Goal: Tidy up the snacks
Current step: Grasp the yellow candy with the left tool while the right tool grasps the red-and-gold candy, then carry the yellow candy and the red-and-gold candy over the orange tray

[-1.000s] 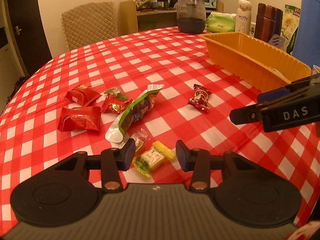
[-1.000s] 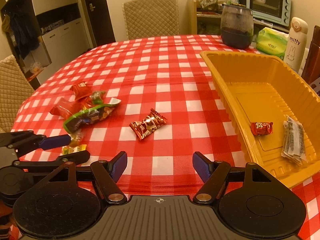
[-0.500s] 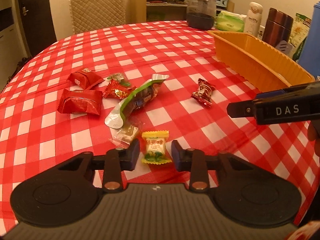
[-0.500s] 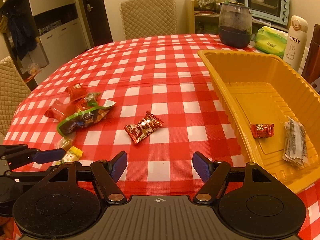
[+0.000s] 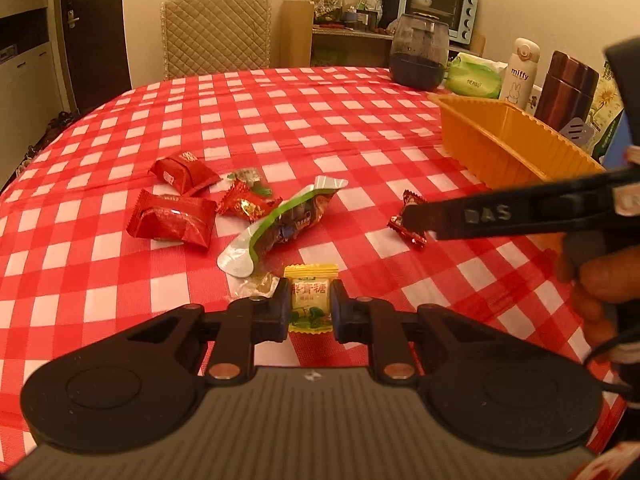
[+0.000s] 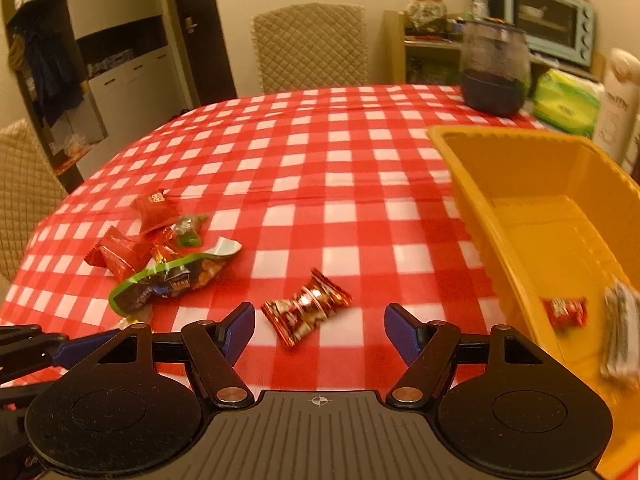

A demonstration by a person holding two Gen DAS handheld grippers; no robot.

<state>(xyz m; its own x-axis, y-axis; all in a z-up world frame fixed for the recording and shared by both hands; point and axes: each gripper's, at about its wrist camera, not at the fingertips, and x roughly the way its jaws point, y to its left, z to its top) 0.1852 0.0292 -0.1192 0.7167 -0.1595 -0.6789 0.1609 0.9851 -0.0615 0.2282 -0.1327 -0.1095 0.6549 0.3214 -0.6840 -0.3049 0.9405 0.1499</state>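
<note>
1. In the left wrist view the right tongs (image 5: 412, 216) cross in front of the red-and-gold candy (image 5: 408, 220) and hide most of it.
2. The right wrist view is blurred at its right edge; the red candy (image 6: 566, 310) and the pale packet (image 6: 622, 336) inside the yellow tray (image 6: 472, 184) are hard to make out.
3. The left tongs (image 5: 310, 306) are pinching the yellow candy (image 5: 310, 296) just above the worktop (image 5: 320, 120), near its front edge.
4. The right tongs (image 6: 320, 330) stand spread, with the red-and-gold candy (image 6: 308, 308) lying just beyond them, untouched.
5. Red packets (image 5: 170, 220), a long green-edged wrapper (image 5: 280, 228) and small candies lie heaped toward the worktop's left edge.
6. A dark jar (image 5: 418, 56) stands at the far edge.
</note>
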